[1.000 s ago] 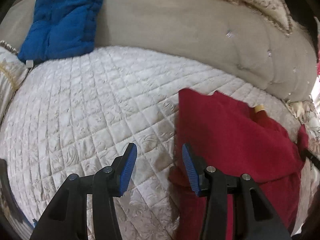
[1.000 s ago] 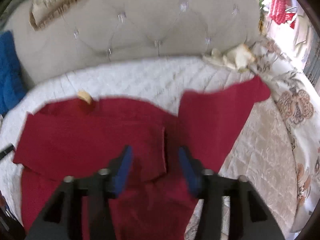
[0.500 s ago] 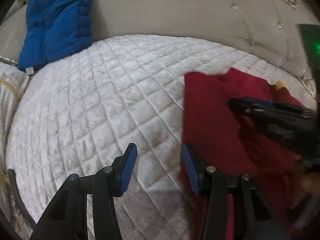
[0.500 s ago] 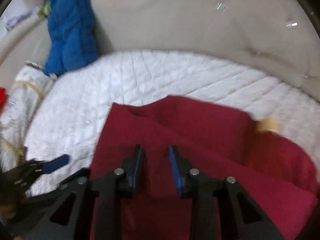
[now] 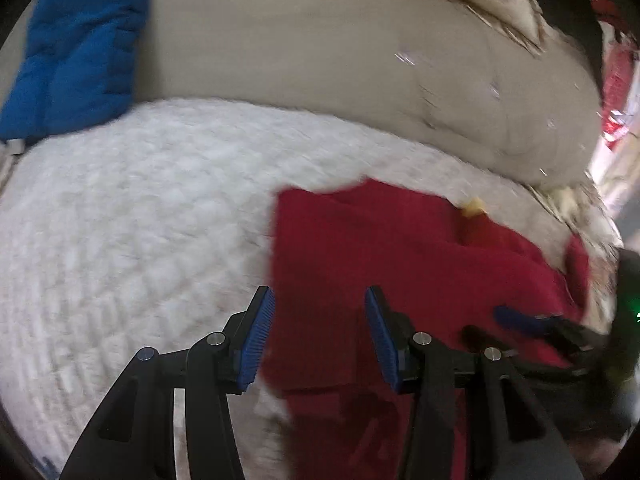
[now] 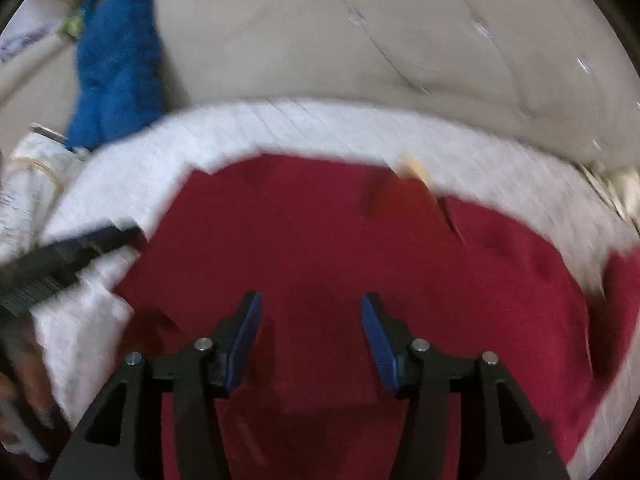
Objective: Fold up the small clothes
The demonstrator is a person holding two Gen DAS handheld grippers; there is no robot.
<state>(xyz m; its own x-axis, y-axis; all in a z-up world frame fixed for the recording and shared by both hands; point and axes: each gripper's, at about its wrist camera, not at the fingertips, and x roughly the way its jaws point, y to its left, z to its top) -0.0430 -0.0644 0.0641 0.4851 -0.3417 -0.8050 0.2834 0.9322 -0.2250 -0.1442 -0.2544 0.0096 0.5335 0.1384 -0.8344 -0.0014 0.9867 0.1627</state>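
Observation:
A red garment (image 5: 384,256) lies on the white quilted bed cover (image 5: 132,216), with a sleeve folded across its body and a yellow neck tag (image 5: 473,206). My left gripper (image 5: 318,334) is open and empty above the garment's left edge. My right gripper (image 6: 310,344) is open and empty above the middle of the garment (image 6: 320,248). The right gripper also shows at the right edge of the left wrist view (image 5: 532,322). The left gripper shows at the left of the right wrist view (image 6: 60,258). Both views are motion-blurred.
A beige tufted headboard (image 5: 328,52) stands behind the bed. A blue padded cloth (image 5: 76,52) leans on it at the left. A patterned pillow (image 6: 28,184) lies at the left bed edge. Red items (image 5: 616,88) hang at the far right.
My right gripper has opened wide and shifted right over the garment. My left gripper has moved right, over the garment's left edge. The folded sleeve lies flat across the body.

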